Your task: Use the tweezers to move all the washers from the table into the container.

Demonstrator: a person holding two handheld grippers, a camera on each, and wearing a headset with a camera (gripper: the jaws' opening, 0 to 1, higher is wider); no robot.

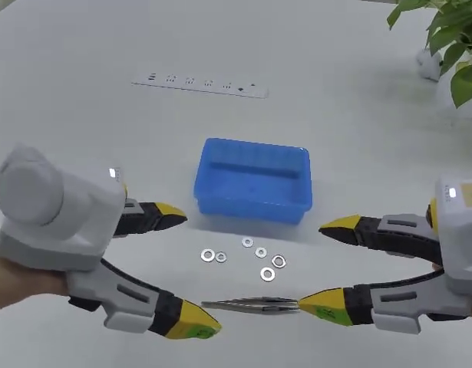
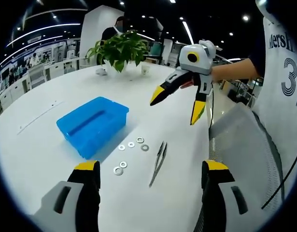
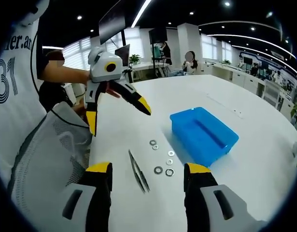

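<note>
Several small metal washers lie loose on the white table, just in front of an empty blue container. Silver tweezers lie flat nearer to me than the washers. My left gripper is open at the left and holds nothing. Facing it from the right, my right gripper is also open. Both hover above the table, and the lower jaw of each points at one end of the tweezers. In the left gripper view the tweezers, washers and container lie ahead. The right gripper view has the tweezers, washers and container.
A white power strip lies on the table beyond the container. A potted plant stands at the far right corner. A grey mesh chair back is close to the table's near edge, beside the person in a white jersey.
</note>
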